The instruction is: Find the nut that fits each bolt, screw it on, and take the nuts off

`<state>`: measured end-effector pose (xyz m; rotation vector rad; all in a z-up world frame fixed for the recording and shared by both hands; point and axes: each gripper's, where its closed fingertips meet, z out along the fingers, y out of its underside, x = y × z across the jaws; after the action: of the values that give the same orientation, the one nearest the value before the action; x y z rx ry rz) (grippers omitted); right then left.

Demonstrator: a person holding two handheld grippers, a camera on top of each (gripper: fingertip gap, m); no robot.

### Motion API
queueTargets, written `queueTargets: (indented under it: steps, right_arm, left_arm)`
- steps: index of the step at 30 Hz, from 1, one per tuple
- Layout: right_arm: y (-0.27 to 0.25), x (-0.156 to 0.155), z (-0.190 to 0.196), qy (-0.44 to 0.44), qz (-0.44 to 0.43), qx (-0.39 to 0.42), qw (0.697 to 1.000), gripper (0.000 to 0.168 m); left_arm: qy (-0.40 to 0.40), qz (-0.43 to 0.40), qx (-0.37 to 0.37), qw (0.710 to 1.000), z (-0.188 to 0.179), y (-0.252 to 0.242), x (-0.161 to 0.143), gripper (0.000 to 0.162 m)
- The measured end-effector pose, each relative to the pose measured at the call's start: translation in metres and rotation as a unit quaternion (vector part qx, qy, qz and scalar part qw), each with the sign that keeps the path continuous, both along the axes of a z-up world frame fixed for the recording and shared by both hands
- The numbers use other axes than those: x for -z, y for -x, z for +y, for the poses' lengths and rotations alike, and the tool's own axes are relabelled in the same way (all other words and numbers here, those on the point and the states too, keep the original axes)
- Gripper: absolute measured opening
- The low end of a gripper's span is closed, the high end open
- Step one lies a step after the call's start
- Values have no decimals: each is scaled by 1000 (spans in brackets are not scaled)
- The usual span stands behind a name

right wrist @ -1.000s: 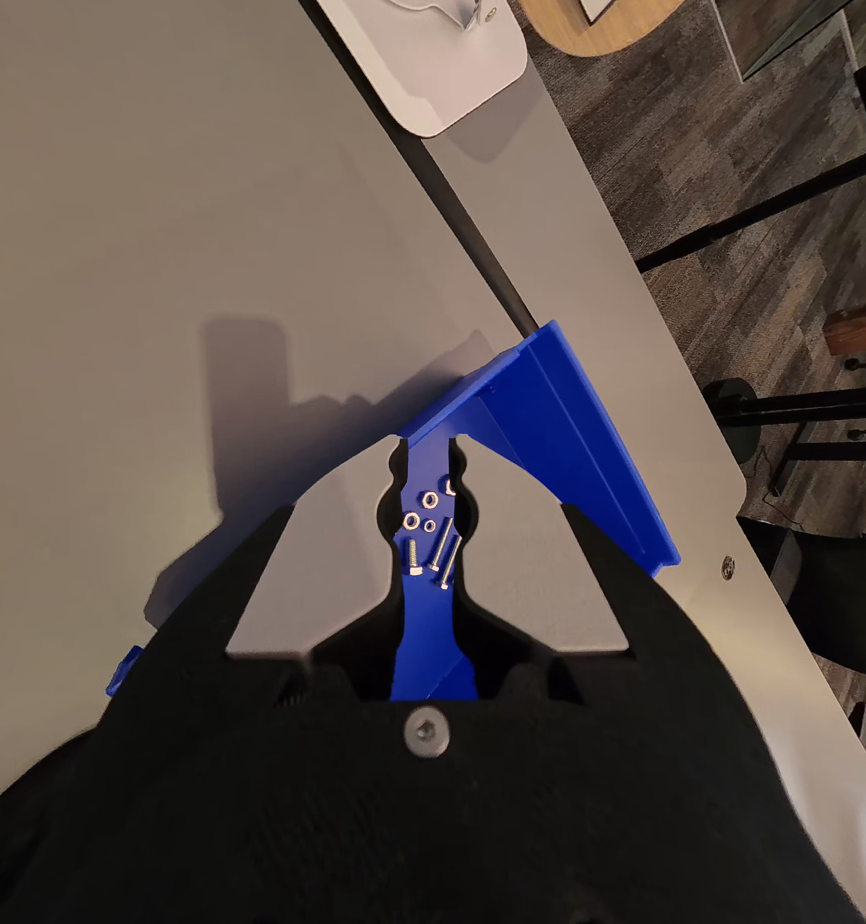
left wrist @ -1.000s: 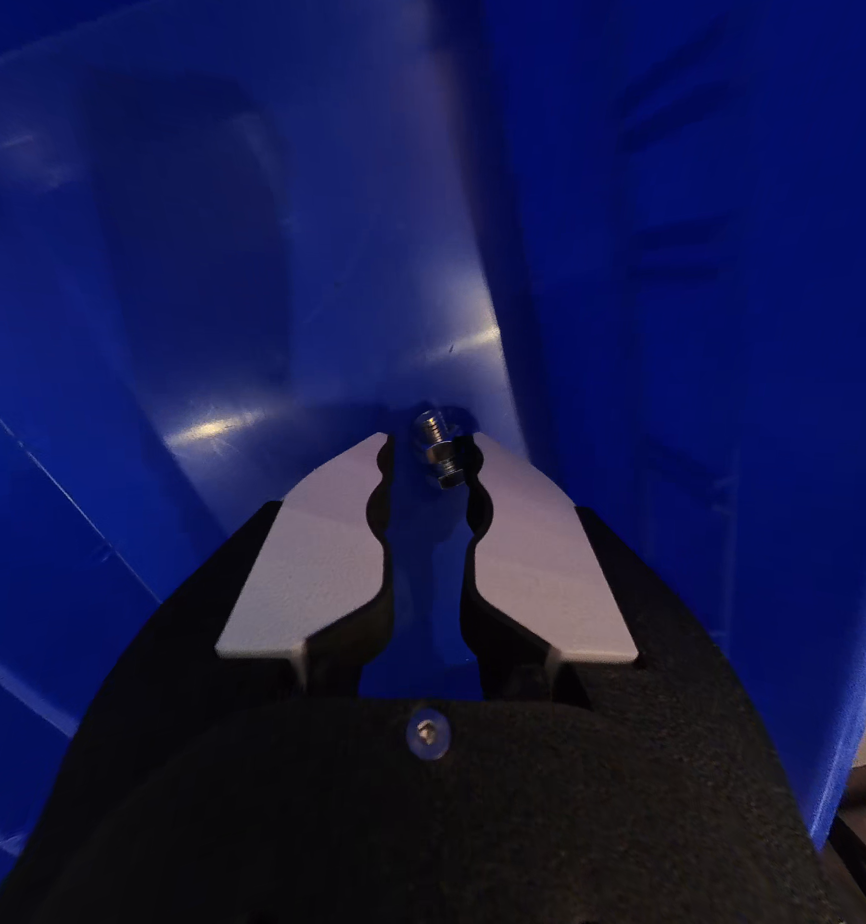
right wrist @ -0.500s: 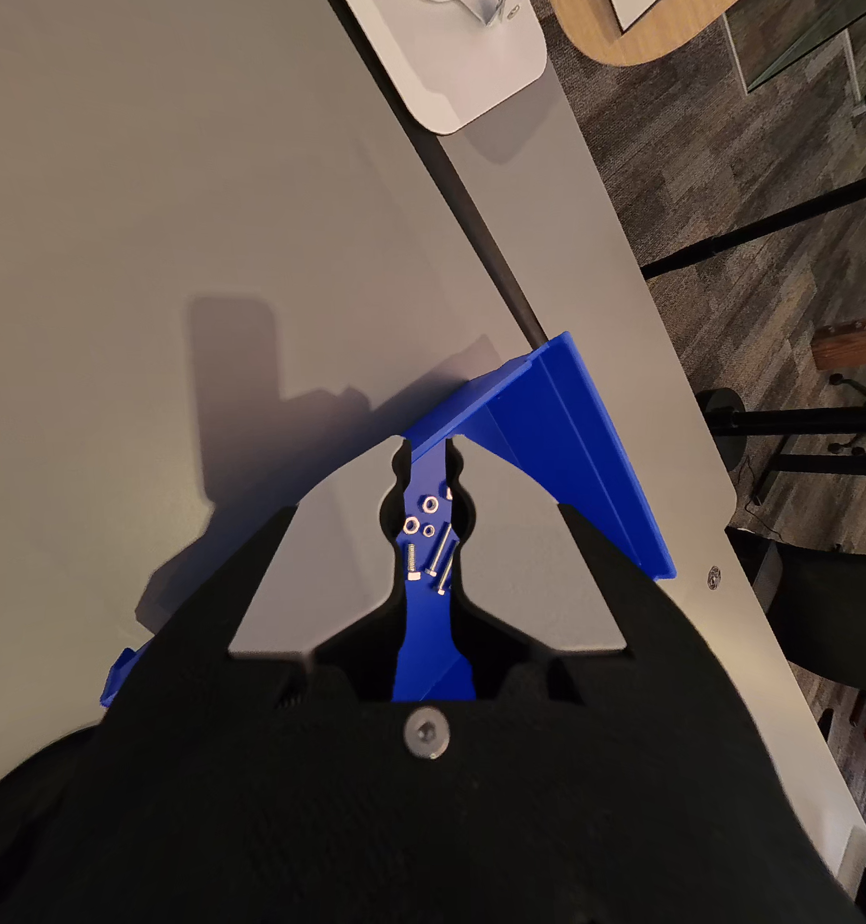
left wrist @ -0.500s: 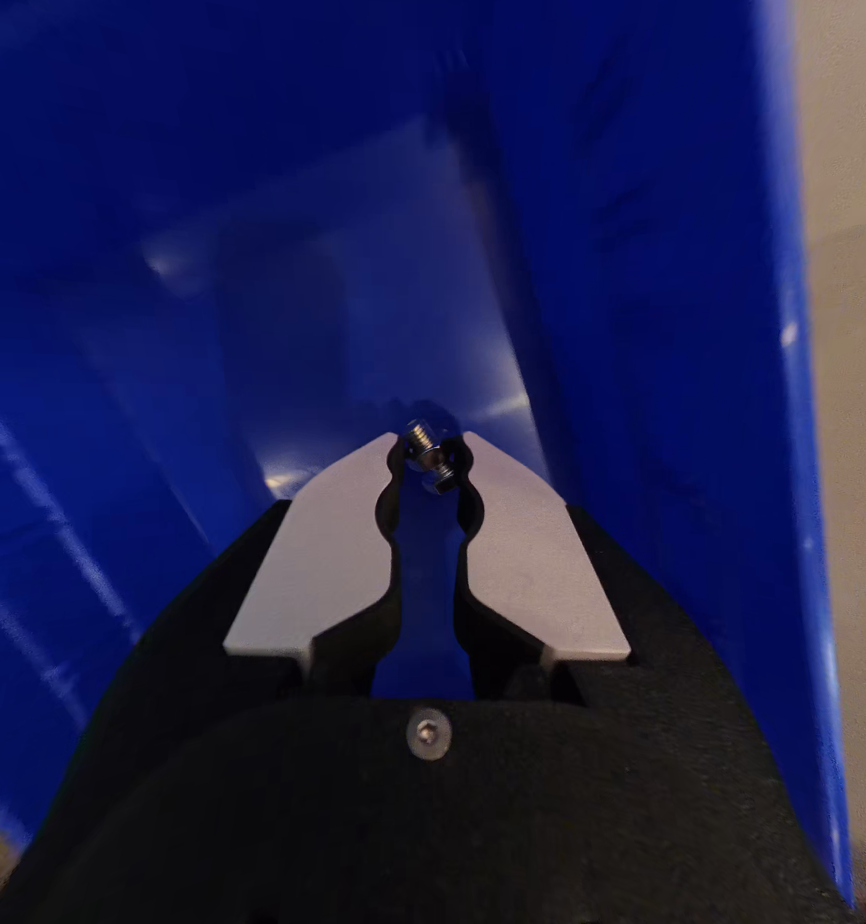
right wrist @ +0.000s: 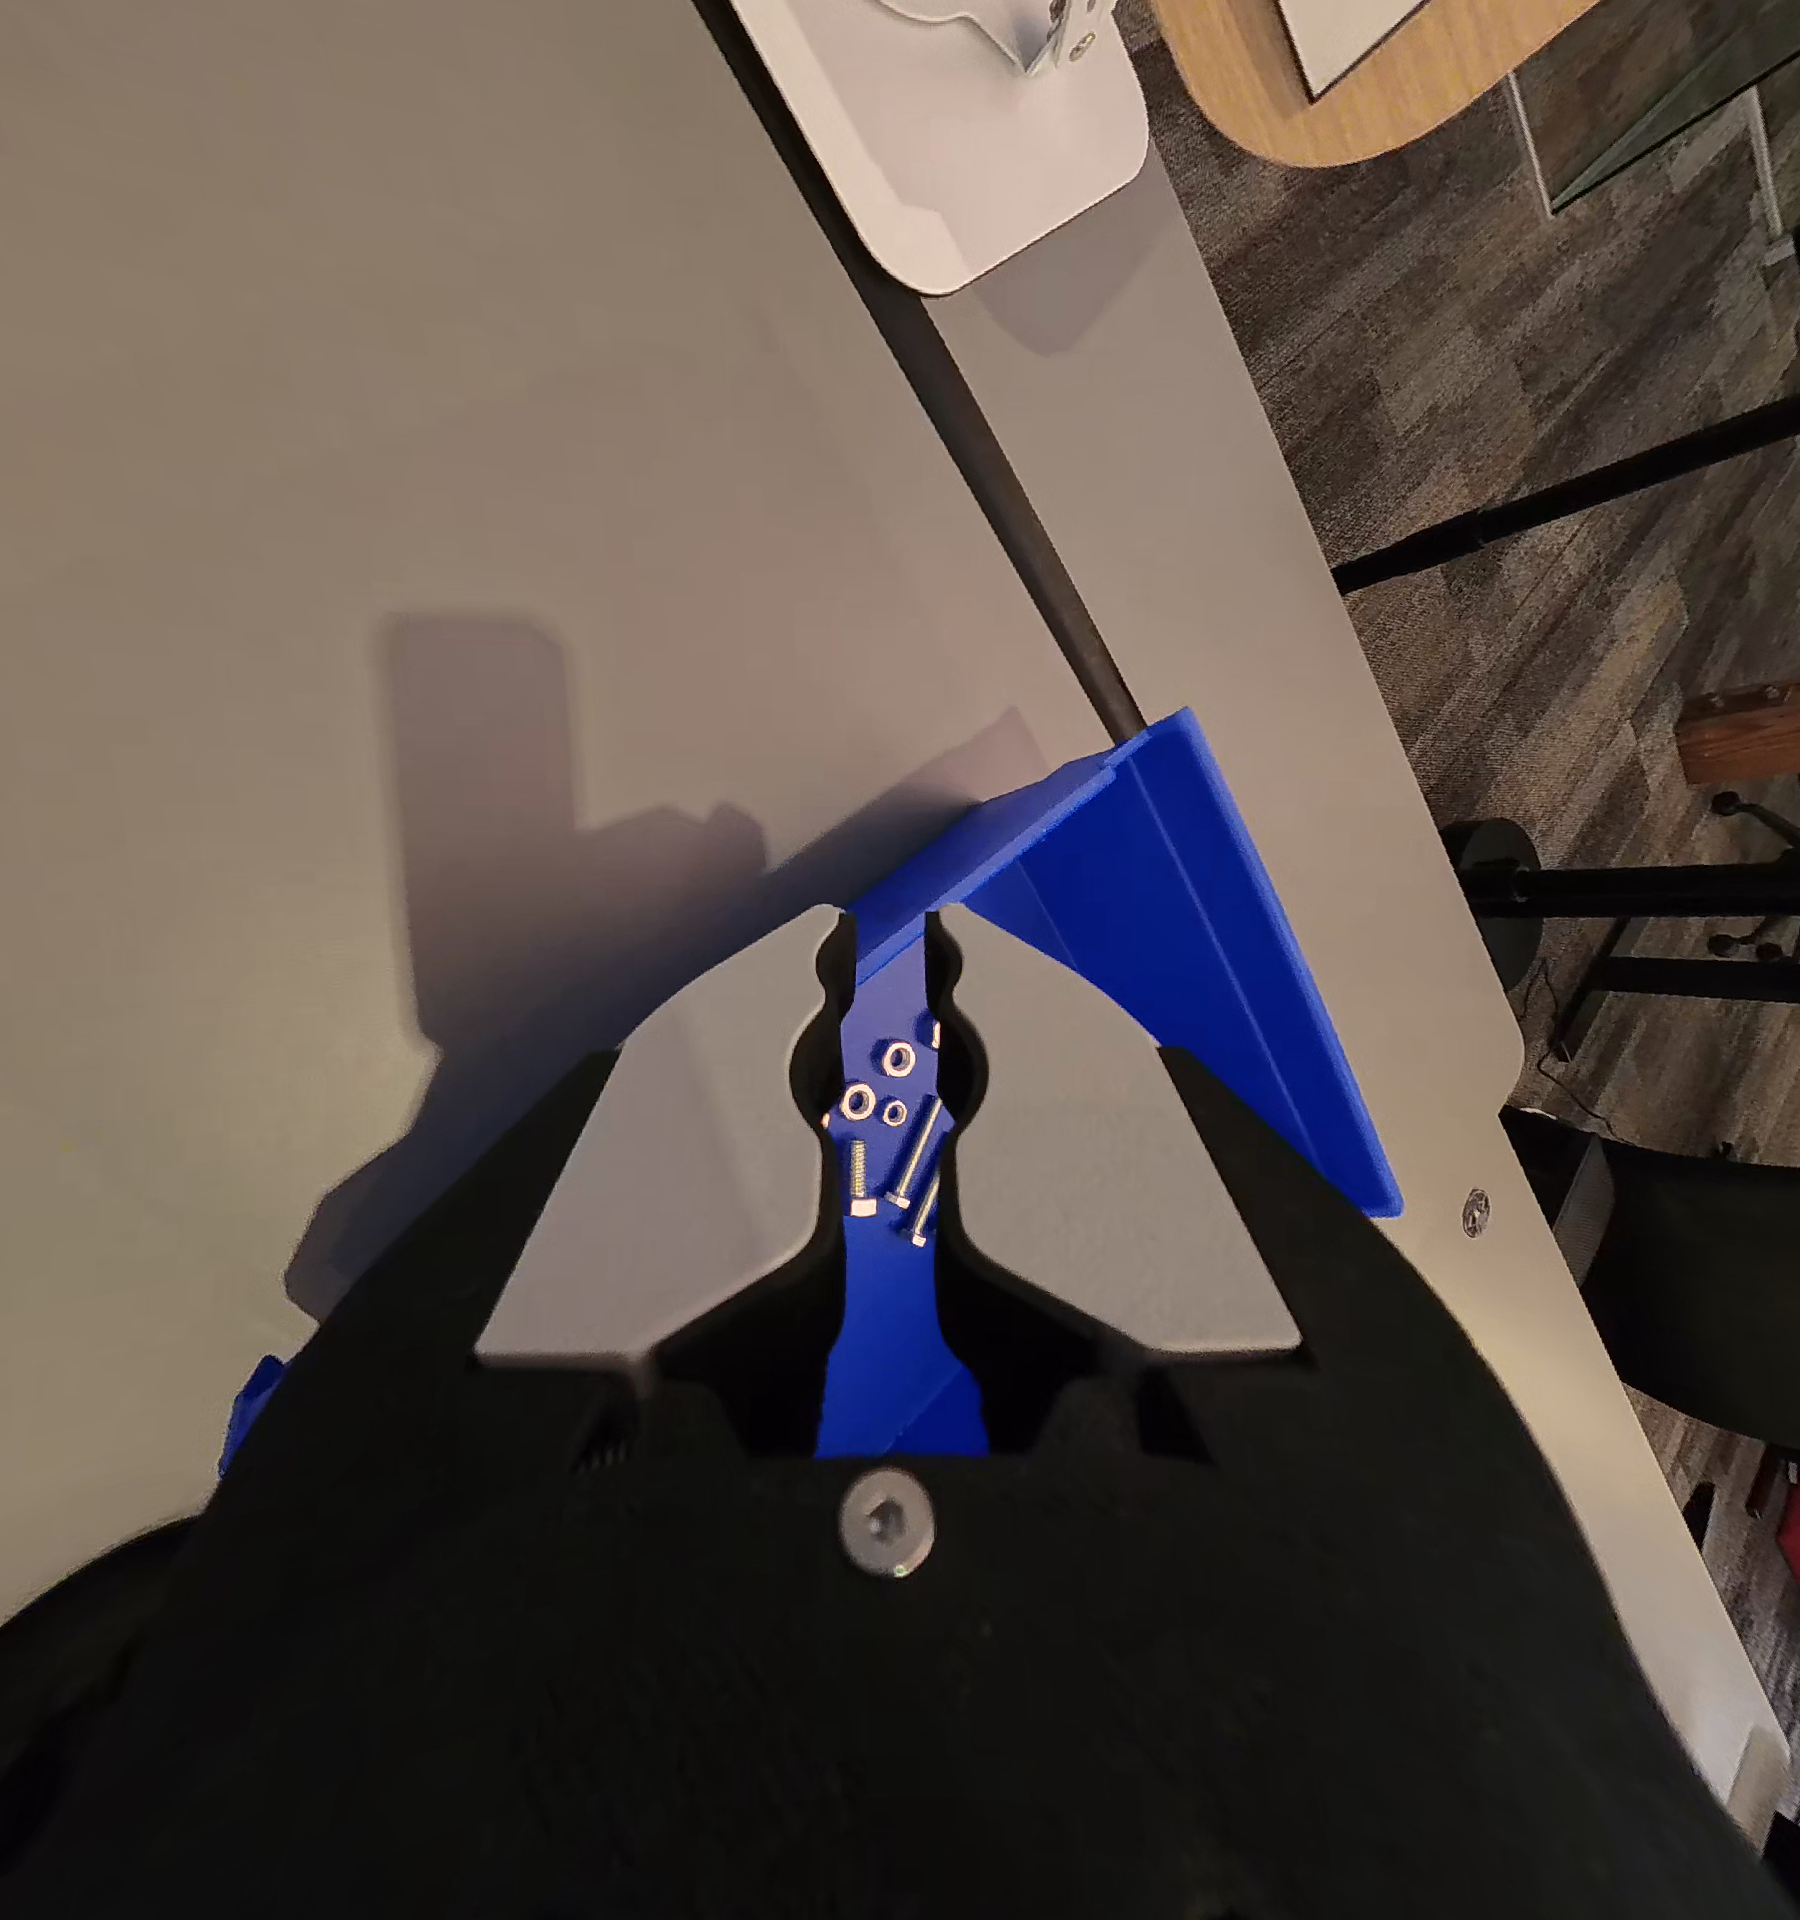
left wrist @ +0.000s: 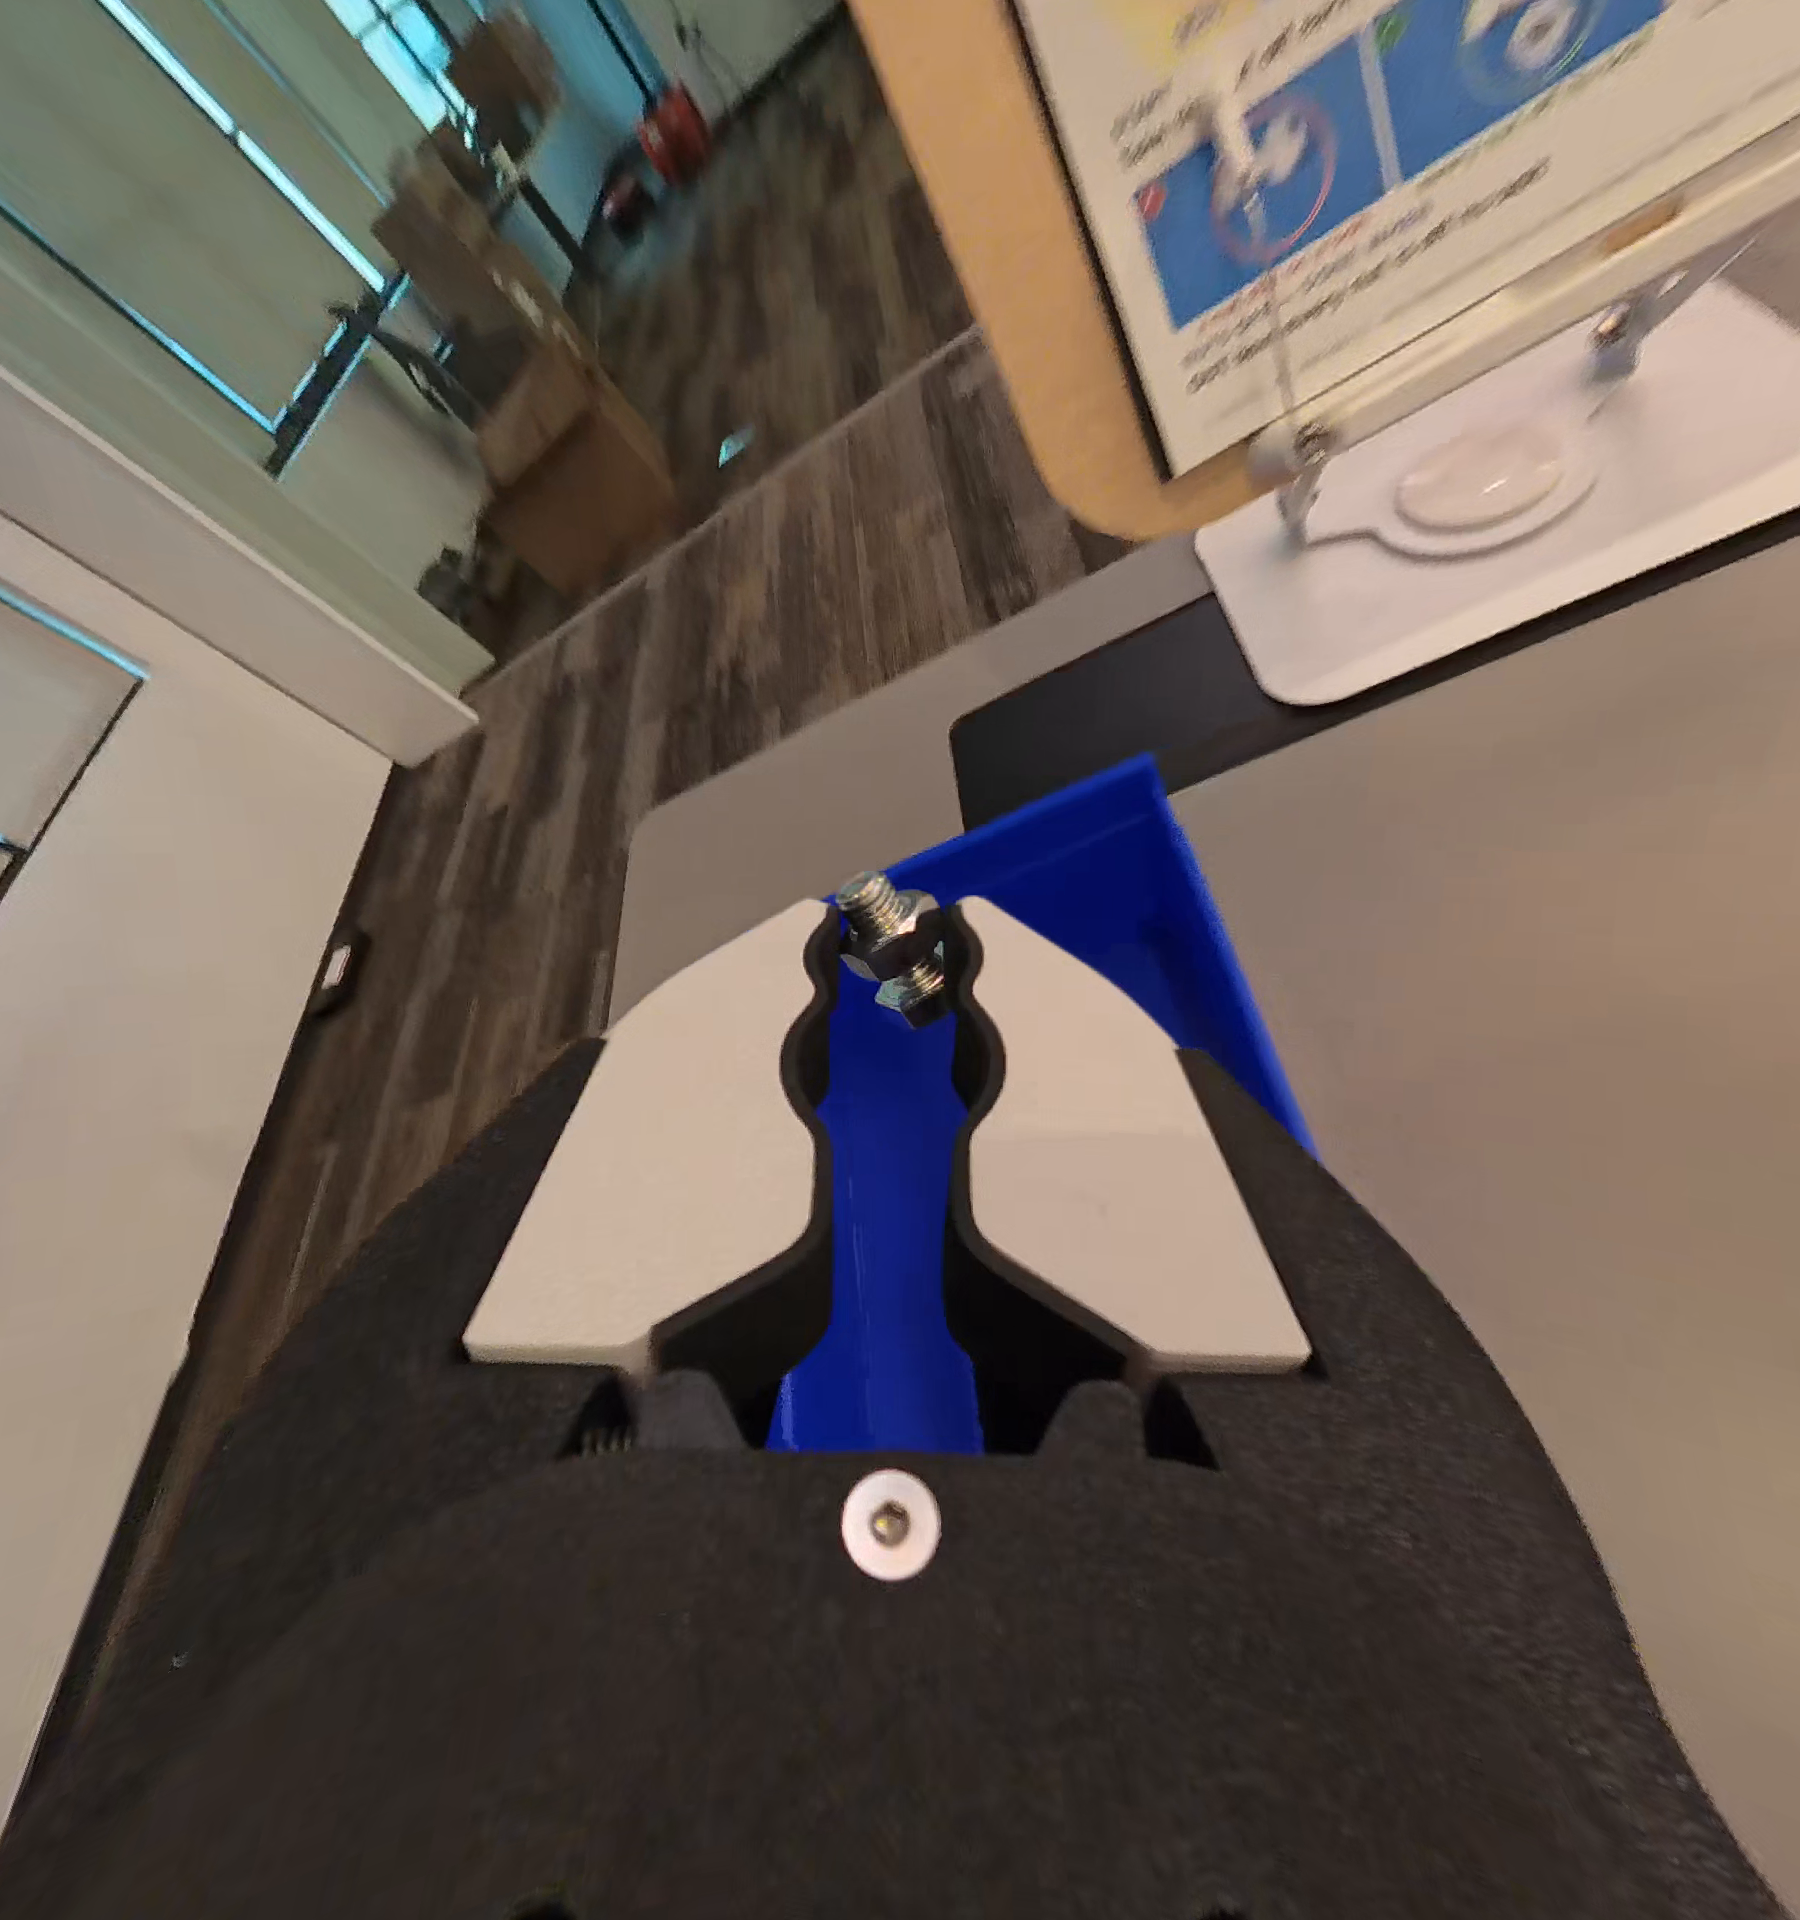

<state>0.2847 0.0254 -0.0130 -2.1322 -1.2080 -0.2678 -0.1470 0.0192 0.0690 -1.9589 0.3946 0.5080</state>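
Steel, small, rigid and probably slippery, the bolt (left wrist: 891,951) with its nut sits clamped at 12 o'clock in the left tongs (left wrist: 891,920) above the blue bin (left wrist: 1114,894); right tongs (right wrist: 891,920) stand apart, empty, over loose nuts (right wrist: 856,1101).

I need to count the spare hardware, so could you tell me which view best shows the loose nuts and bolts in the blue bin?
The right wrist view: it looks down into the blue bin, where loose nuts and bolts lie. The left wrist view shows only the bin's wall.

Grey table (right wrist: 460,416) carries a blue bin (right wrist: 1187,935) and white stand base (right wrist: 979,156)
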Motion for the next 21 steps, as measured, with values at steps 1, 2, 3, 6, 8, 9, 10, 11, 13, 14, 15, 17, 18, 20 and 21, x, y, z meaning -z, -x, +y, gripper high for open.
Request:
queueTargets:
  steps: [1, 2, 3, 6, 8, 9, 10, 11, 13, 14, 15, 17, 18, 20, 21]
  right_arm:
    - [0, 0, 0, 0, -1, -1, 1000, 14]
    - [1, 1, 0, 1, -1, -1, 1000, 14]
    - [1, 1, 0, 1, -1, -1, 1000, 14]
    - [1, -1, 0, -1, 1, -3, 1000, 13]
    - [2, -2, 0, -4, 2, -4, 1000, 14]
    - [2, -3, 0, -6, 2, -4, 1000, 14]
    - [2, -3, 0, -7, 3, -5, 1000, 13]
    - [2, -4, 0, -7, 3, -5, 1000, 13]
    - [3, -4, 0, -9, 1, -7, 1000, 13]
    - [4, -4, 0, -9, 1, -7, 1000, 13]
    - [5, -4, 0, -11, 0, -9, 1000, 13]
    - [8, -6, -1, -16, -3, -16, 1000, 13]
    - [11, -8, -2, -21, -2, -22, 1000, 13]
    - [24, -16, -6, -38, 10, -49, 998, 12]
    - [35, -21, -10, -50, 22, -76, 996, 13]
  left_arm:
    - [-5, -2, 10, 1000, -3, -7, -3, 19]
    - [-6, -3, 19, 1000, -5, -12, -5, 19]
    - [-10, -2, 26, 1000, -6, -16, -7, 19]
    - [-11, 3, 37, 999, -8, -24, -8, 19]
    - [-7, -1, 46, 999, -9, -29, -7, 19]
    - [-7, -4, 51, 999, -9, -31, -7, 19]
    - [-5, -4, 53, 999, -9, -32, -6, 19]
    - [-3, -2, 54, 999, -10, -33, -6, 19]
    - [-1, -7, 65, 998, -11, -38, -5, 19]
    - [0, -13, 74, 997, -11, -42, -5, 19]
    - [1, -22, 88, 996, -12, -48, -5, 18]
    - [15, -55, 139, 989, -16, -67, -2, 18]
    - [29, -81, 173, 981, -19, -80, 1, 19]
    - [59, -149, 273, 948, -34, -117, 3, 19]
    - [76, -192, 322, 924, -44, -136, 2, 19]
